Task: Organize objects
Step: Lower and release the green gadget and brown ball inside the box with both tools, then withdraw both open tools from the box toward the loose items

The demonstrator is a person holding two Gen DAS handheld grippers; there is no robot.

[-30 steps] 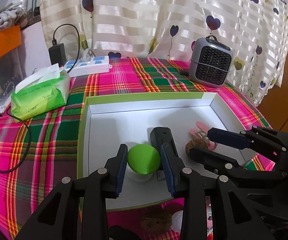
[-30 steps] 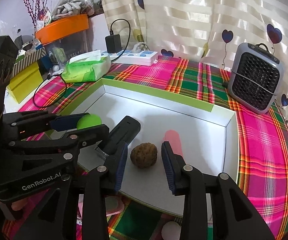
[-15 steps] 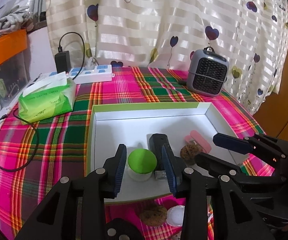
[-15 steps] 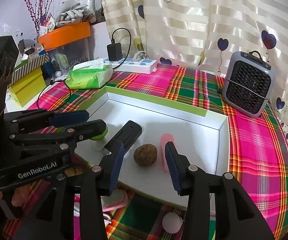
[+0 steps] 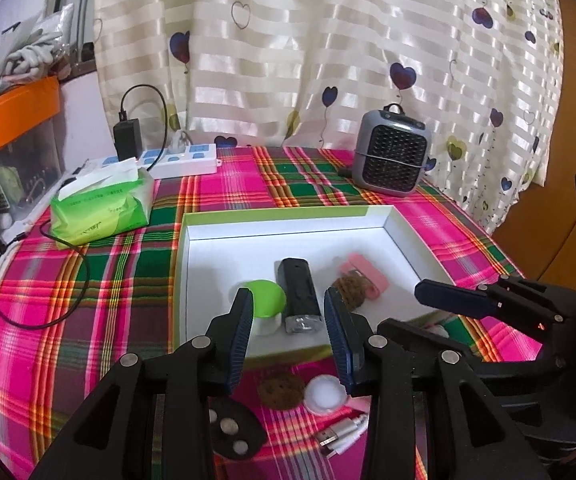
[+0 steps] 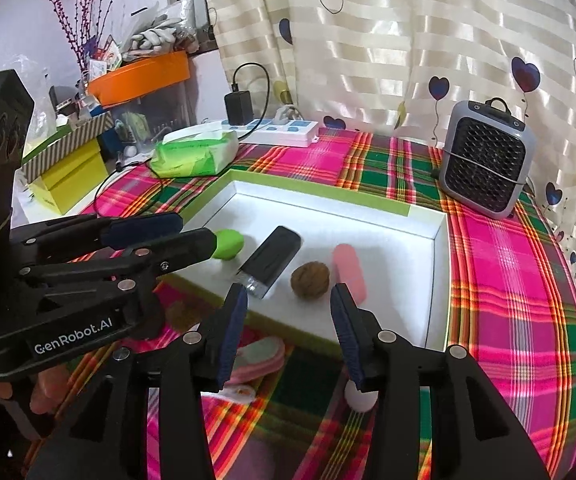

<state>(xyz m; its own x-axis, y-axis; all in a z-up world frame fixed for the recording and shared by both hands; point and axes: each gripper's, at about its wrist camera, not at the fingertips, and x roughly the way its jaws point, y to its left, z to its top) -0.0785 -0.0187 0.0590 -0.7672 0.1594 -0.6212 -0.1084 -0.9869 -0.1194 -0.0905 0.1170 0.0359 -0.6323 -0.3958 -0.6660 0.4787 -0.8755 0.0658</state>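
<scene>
A white box [image 5: 408, 248] with a green rim sits on the worktop [image 5: 108, 292], which has a bright plaid cloth on it. Four things lie in the box in a row: a green round cap [image 5: 266, 304], a black stick [image 5: 298, 294], a brown walnut [image 6: 310, 280] and a pink bar [image 6: 350, 272]. The black stick lies long-ways from the near edge of the box toward the far wall, with its shiny metal end nearest the left gripper [image 5: 288, 338]. The pink bar lies almost the same way, just beside the walnut. The left gripper hangs above the near edge of the box, with the cap and stick beyond its tips. Its fingers are apart and hold nothing. The right gripper [image 6: 288, 322] hangs near the walnut, above and in front of it. Its fingers are apart too, and empty. On the cloth in front of the box lie another walnut [image 5: 281, 390] and a small white round lid [image 5: 325, 394].
</scene>
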